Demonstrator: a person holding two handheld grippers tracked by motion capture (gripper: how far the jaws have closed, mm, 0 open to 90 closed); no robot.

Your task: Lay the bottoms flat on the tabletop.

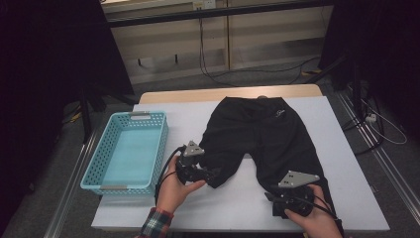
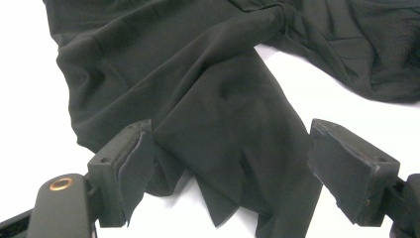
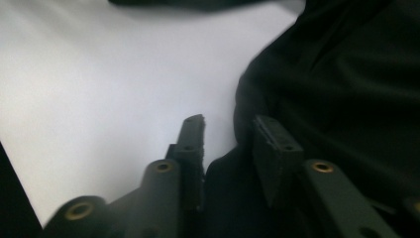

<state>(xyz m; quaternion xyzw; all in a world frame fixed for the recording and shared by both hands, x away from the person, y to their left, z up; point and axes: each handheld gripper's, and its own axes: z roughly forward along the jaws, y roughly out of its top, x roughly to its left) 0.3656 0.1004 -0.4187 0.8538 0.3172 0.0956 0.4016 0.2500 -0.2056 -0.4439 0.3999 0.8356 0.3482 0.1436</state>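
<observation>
Centrally on the white desk (image 1: 233, 203), black shorts (image 1: 262, 139) spread flat, waistband toward the far edge, two legs pointing back toward the person. Beside the shorts, at the desk's left edge, a light blue basket (image 1: 161, 144) with perforated walls, well apart from both legs.

Left claw (image 1: 210, 176), held in the left hand (image 1: 173, 191) below a plaid sleeve (image 1: 156, 223), set at the hem of the left-hand leg, near the basket's front corner. Seen along this claw (image 2: 230, 148) in the left gripper view: jaws standing wide, the pointed, rumpled hem of the shorts (image 2: 213, 109) lying between them on the desk (image 2: 29, 99). A flap of cloth resting against the inner face of the jaw at picture left; the jaw at picture right clear of the cloth. Nothing pinched.

Right claw (image 1: 271, 197), held in the right hand (image 1: 317, 220), placed low at the hem of the right-hand leg, close to the near edge of the desk. Seen along this claw (image 3: 228, 129) in the right gripper view: jaws narrow, a small gap left between the tips, dark fabric of the shorts (image 3: 346, 74) lying between them lower down and spreading to picture right; bare desk (image 3: 99, 89) to picture left. View blurred: whether the pads actually press the cloth, impossible to tell.
</observation>
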